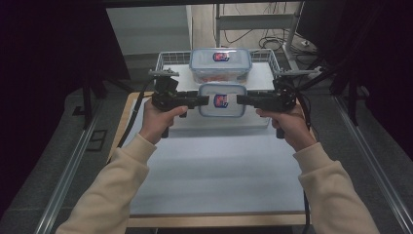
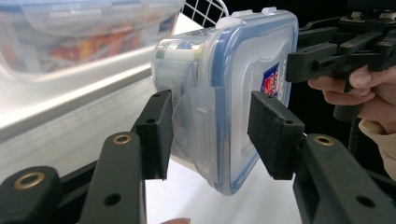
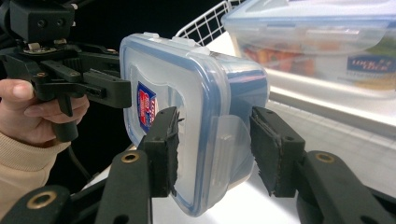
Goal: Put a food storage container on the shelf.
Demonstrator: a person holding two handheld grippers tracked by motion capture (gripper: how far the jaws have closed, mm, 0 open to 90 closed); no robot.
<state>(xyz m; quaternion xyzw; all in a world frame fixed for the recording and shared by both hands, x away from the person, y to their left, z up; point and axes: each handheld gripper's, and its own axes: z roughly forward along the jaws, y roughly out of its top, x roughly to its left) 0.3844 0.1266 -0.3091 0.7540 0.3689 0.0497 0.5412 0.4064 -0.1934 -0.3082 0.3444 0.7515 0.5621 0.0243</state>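
My left gripper (image 1: pixel 203 100) and right gripper (image 1: pixel 242 100) each clamp half-open on one end of the small clear rectangular plastic box with blue-rimmed lid (image 1: pixel 222 100), red-and-blue logo unreadable, held above the white surface (image 1: pixel 214 170), before a larger matching box (image 1: pixel 220 63).

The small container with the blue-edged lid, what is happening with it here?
A person holds the small lidded container between two hand-held grippers, the left gripper on one end and the right gripper on the other, each clamped across lid and base. It is off the white board. A larger container sits in the wire basket behind.
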